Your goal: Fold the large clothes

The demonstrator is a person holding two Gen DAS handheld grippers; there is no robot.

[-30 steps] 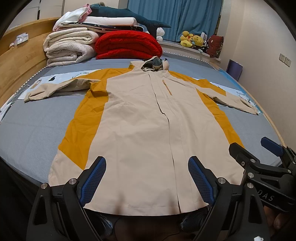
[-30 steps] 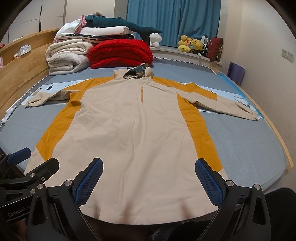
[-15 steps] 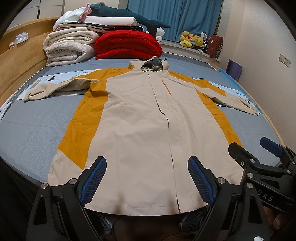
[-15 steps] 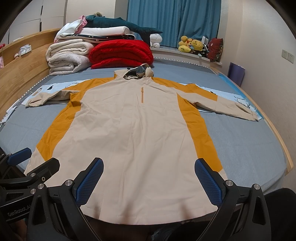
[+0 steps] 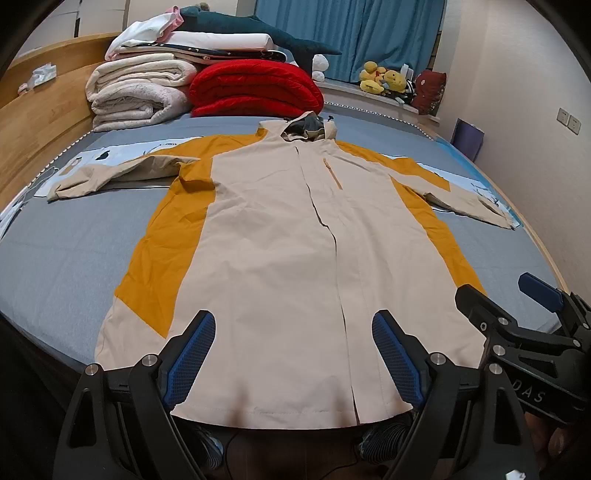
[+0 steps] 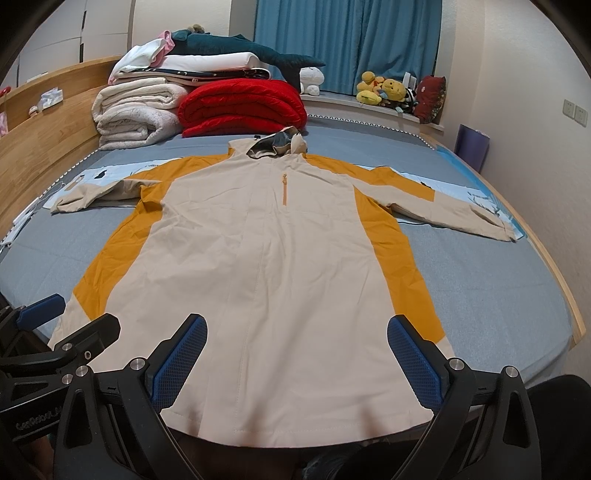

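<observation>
Right, a beige-and-mustard hooded jacket (image 5: 280,258) lies flat, sleeves spread, on the grey-blue bed (image 5: 55,266). Folded blankets (image 5: 136,92) and a red quilt (image 5: 255,88) are stacked by blue curtains (image 6: 347,40). The left gripper (image 5: 293,354) is easing narrower, gripping nothing; the right gripper (image 6: 295,360) is spread wide, empty.

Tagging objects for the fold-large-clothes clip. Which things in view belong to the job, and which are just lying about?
Job:
- beige and orange jacket, spread flat, sleeves out
- left gripper, jaws closing slightly, nothing between them
- right gripper, open
- bed as the work surface

Lying about:
- red quilt
- white blankets
- shark plush
- yellow plush toys
</observation>
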